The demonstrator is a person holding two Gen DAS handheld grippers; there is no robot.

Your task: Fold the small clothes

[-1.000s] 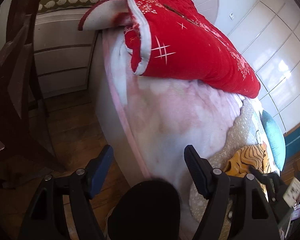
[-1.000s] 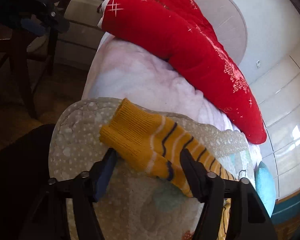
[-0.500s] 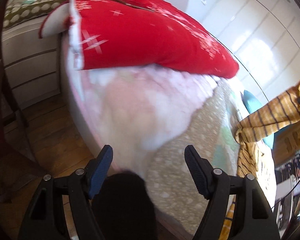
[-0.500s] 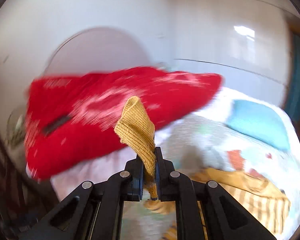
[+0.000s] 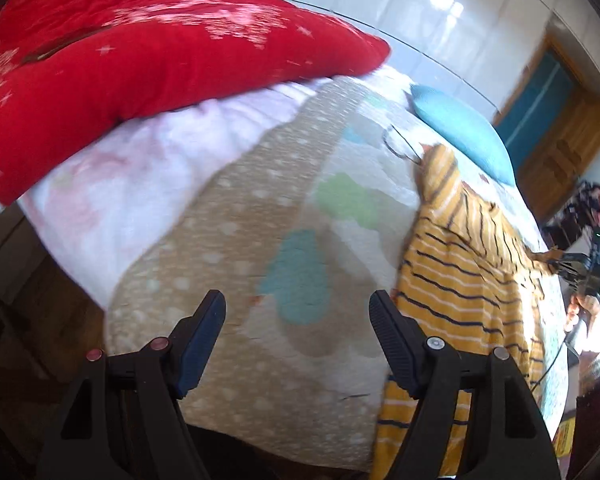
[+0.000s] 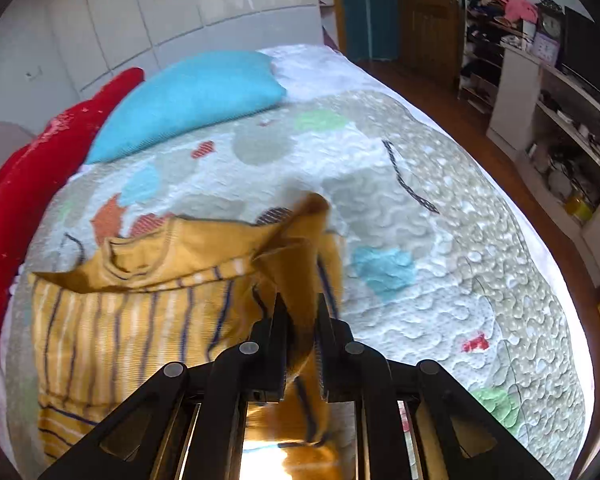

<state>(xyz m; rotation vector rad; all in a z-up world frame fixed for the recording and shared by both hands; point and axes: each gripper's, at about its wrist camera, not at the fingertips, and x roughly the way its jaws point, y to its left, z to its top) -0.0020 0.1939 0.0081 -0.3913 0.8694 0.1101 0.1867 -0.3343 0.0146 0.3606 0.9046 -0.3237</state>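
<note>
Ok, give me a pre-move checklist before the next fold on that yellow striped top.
1. Right gripper clamped on the fabric: ok, its fingers pinch a bunched part of the yellow striped top.
2. Left gripper free to take a second hold: ok, open and holding nothing, over the patterned quilt.
3. Top lying flat: not ok, it is rumpled, with one part lifted.
4. Collar located: ok, it shows at the far edge.
5. Blue pillow and red duvet apart from the top: ok.
6. Which part the right gripper holds: cannot tell.
</note>
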